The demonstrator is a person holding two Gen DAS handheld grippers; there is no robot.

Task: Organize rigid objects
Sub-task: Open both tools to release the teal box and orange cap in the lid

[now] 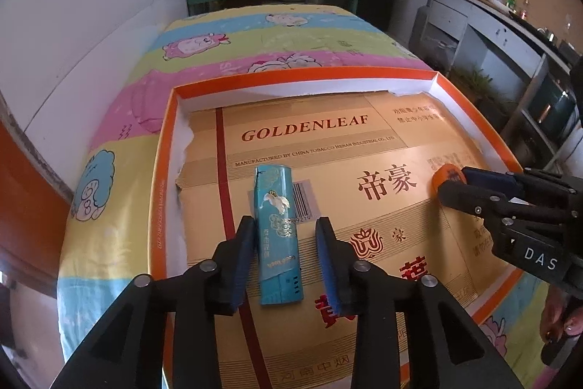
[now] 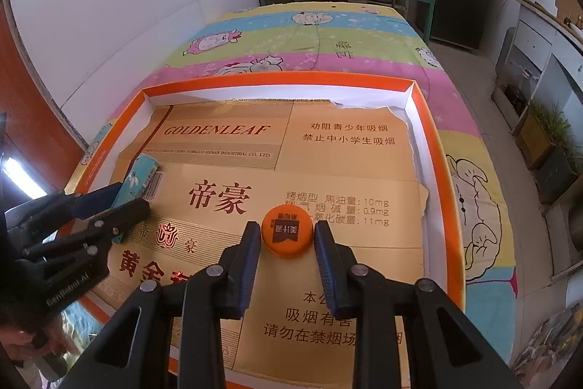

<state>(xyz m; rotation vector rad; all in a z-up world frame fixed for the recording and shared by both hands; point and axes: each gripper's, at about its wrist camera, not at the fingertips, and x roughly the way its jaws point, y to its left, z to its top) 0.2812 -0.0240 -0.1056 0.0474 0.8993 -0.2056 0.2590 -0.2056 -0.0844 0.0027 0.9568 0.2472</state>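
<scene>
A big shallow tray point(image 1: 164, 141) with an orange rim sits on a bed with a cartoon blanket point(image 1: 120, 119). Gold cardboard point(image 1: 364, 206) lines the tray floor.

A teal box point(image 1: 278, 236) lies flat on the cardboard, closer to the tray's left edge. The left gripper point(image 1: 286, 257) sits around it. The left pad is right against the box, but there is a clear gap on the other side, so the box is let go, not squeezed.

An orange cap point(image 2: 288, 236) lies flat closer to the tray's right edge. The right gripper point(image 2: 288, 256) has a pad on each side of the cap, pressing it, so it is clenched on the cap.

What could go wrong? If the left gripper lifts at a slant, the pad that touches the teal box could drag it or tip it over. The cap is small and round. If the right gripper lets go while moving, the cap could skid away on the shiny cardboard. The two grippers are also near each other and could bump.
</scene>
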